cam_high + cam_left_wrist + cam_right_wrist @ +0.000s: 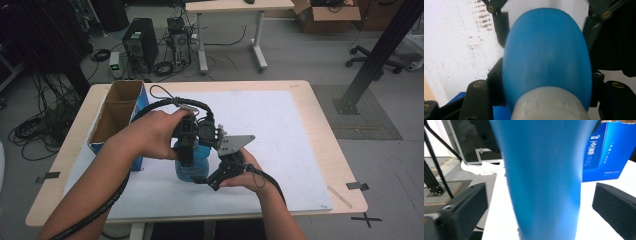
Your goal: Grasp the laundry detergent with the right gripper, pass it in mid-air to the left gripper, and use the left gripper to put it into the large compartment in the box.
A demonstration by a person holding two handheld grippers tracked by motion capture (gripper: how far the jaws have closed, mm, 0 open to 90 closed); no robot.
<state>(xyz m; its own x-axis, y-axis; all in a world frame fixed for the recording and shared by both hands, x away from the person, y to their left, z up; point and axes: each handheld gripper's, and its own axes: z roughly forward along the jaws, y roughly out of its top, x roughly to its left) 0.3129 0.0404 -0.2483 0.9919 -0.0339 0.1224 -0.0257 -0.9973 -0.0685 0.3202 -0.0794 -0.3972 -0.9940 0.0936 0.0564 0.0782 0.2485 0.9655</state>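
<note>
Left gripper [186,159] squeezes blue bottle [192,167] tight, near front edge of table [310,115]. Right gripper [212,181] jaws wide apart around bottle, not touching.

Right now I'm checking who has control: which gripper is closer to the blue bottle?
Left. The left gripper is clamped on the blue bottle; the right gripper has the bottle between its open jaws, with gaps on both sides.
</note>
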